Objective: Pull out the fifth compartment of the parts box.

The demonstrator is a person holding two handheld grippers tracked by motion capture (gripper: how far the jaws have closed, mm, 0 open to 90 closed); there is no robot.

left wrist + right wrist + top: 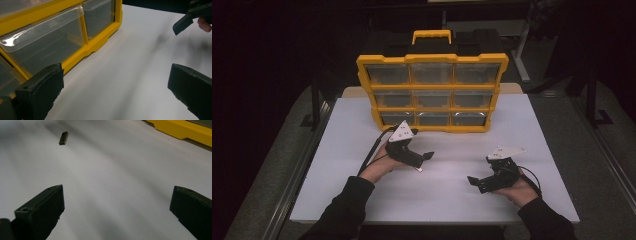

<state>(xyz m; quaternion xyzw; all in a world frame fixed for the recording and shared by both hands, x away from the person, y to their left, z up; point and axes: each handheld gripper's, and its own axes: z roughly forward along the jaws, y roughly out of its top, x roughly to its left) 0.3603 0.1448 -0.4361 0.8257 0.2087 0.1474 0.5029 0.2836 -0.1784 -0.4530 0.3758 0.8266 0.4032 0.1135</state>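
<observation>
On the white table (pixel 362 195) in a dark room, a yellow drawer organizer (pixel 432 92) stands upright facing the person, within reach of the left hand-held gripper (pixel 424 157) and right hand-held gripper (pixel 474 181), both jaws apart and empty, a small dark block (pixel 63 138) lying between them.

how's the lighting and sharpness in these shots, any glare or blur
High view: the white table is brightly lit while its surroundings are nearly black, soft overall. Left gripper view: glare streaks on the clear drawer of the yellow organizer, soft shadows on the table. Right gripper view: the small dark piece is slightly blurred, with diffuse shadow bands across the tabletop.
</observation>
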